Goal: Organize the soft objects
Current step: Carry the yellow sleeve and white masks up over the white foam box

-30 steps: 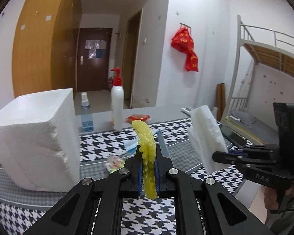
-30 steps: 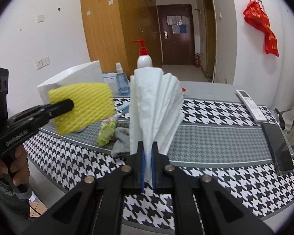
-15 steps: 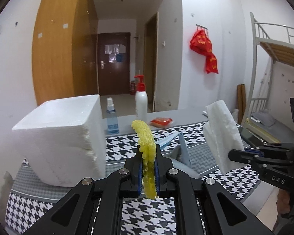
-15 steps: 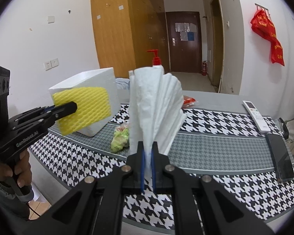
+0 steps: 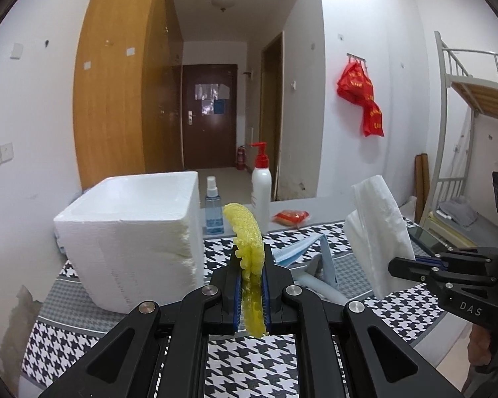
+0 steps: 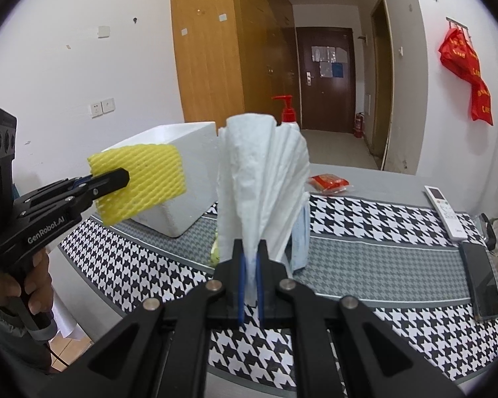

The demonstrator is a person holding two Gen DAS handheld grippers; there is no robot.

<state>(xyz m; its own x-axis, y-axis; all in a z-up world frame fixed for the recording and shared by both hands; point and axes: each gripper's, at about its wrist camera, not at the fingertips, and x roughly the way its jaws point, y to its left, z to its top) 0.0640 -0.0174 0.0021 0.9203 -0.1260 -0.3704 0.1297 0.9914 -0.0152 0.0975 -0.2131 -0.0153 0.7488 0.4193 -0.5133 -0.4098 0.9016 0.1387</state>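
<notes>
Pump bottle [image 6: 287,112] mostly hidden behind tissue wad [image 6: 265,179]; phone [image 5: 423,233] partly hidden.

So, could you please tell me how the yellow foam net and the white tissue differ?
The yellow foam net is a bright mesh sheet; the white tissue is plain and fans into folds. The left tongs pinch the net, the right tongs the tissue. Both are held above the table.

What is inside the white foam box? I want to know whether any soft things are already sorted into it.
From both wrist views, only the outer walls and top rim of the white foam box show. Its inside is hidden by its own walls, so the contents cannot be told.
</notes>
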